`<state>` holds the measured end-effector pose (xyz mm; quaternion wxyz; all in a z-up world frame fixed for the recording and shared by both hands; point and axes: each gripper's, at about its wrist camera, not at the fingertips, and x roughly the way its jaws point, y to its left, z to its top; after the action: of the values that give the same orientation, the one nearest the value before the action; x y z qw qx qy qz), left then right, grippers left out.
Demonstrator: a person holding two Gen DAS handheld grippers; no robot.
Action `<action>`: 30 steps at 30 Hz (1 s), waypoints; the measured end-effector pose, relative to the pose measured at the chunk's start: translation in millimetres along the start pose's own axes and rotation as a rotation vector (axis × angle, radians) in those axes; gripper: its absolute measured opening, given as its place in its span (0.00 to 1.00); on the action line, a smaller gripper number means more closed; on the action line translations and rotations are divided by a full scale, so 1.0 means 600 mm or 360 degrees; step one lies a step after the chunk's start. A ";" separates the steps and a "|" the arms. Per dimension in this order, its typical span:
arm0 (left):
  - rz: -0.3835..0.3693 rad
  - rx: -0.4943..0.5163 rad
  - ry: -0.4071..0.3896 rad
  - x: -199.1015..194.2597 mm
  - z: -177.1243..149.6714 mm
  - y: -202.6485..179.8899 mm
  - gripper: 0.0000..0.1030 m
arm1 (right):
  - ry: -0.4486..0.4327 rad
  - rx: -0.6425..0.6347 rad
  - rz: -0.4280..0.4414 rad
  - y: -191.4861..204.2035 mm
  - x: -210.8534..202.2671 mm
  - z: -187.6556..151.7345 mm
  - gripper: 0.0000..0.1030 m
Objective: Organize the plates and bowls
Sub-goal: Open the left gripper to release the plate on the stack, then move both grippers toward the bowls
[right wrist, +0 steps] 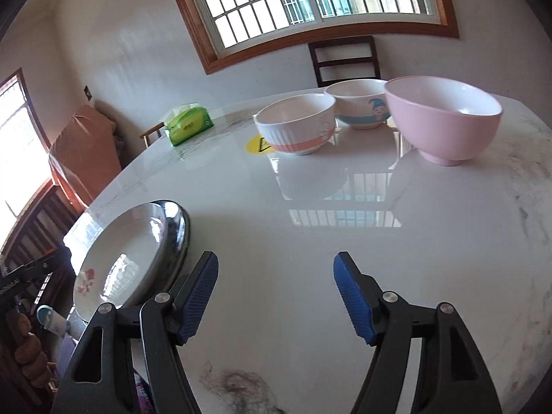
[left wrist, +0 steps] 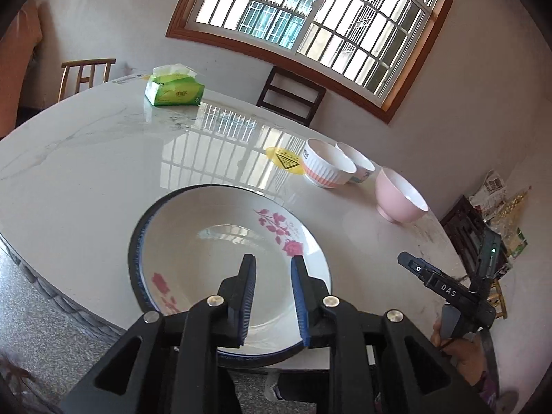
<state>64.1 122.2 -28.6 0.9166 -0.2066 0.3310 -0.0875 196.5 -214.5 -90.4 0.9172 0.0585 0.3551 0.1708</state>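
Walls: plain white, lit by daylight.
Main window [left wrist: 310, 17]: wide, brown wooden frame, white grille bars, set behind the table.
Side window [right wrist: 17, 145]: at the left in the right wrist view, bright with sun.
Table [left wrist: 86, 172]: large, glossy white marble top, mirroring the window bars.
Chairs: a dark wooden chair [left wrist: 291, 95] under the main window; a light wooden chair [left wrist: 86, 74] at the far left edge.
Floor [left wrist: 41, 327]: speckled grey stone.

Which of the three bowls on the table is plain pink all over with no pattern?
The pink bowl, the one at the right end of the row. The ribbed bowl has an orange band, and the white bowl behind carries a blue cartoon figure.
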 end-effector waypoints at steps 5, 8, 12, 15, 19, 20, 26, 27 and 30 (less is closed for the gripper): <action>-0.0167 -0.0036 0.0107 0.038 0.002 -0.059 0.25 | -0.0132 0.0159 -0.0251 -0.118 -0.048 0.012 0.96; -0.0170 0.0120 0.0223 0.070 0.010 -0.115 0.33 | -0.0149 0.0166 -0.0501 -0.155 -0.064 0.026 1.00; -0.0013 0.0347 0.0153 0.084 0.014 -0.200 0.78 | -0.0152 0.0178 -0.0445 -0.193 -0.079 0.034 1.00; 0.0021 0.0450 -0.0022 0.083 0.028 -0.253 0.78 | -0.0223 0.0266 -0.0122 -0.233 -0.091 0.021 1.00; -0.0081 0.0519 -0.0164 0.112 0.057 -0.310 0.78 | -0.0352 0.0287 -0.0165 -0.259 -0.098 0.035 1.00; -0.0069 0.0530 -0.0198 0.124 0.064 -0.322 0.78 | -0.0436 0.0244 -0.0171 -0.257 -0.105 0.040 1.00; -0.0017 0.0492 -0.0163 0.231 0.124 -0.372 0.78 | -0.0392 0.0117 -0.0033 -0.262 -0.088 0.093 1.00; -0.0020 0.0496 -0.0119 0.252 0.136 -0.378 0.78 | -0.0354 0.0139 -0.0031 -0.267 -0.084 0.103 1.00; -0.0023 0.0478 0.0063 0.319 0.175 -0.392 0.78 | -0.0263 0.0261 0.0124 -0.302 -0.073 0.137 1.00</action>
<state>272.6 -112.4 38.2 0.9298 -0.0679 0.3307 -0.1465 270.7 -398.3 -43.1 0.9282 0.1610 0.2884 0.1715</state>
